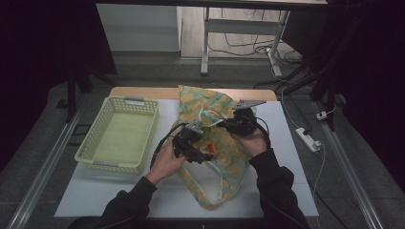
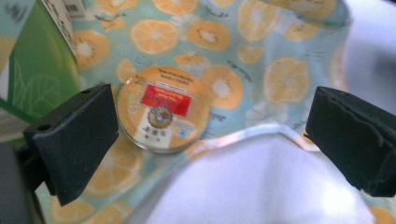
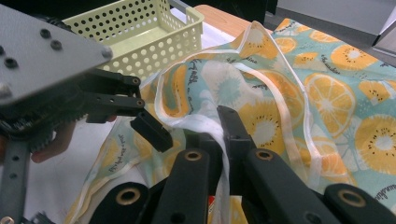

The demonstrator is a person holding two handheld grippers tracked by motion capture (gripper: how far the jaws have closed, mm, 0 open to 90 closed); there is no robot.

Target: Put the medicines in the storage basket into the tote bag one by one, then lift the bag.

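Right gripper was clamped on the bag's white strap mid-frame, holding it open, while the left gripper hung with jaws apart over a round tin lying inside, so packing looked partly done; the basket sat centre-left in the high view.

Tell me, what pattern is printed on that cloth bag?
Orange and kiwi slices on pale turquoise cloth bag, clearest in the left gripper view.

floor: grey, beyond the grippers
desk legs: white, far behind them
power strip: on floor, right of the right gripper
light: dim, dark at both sides
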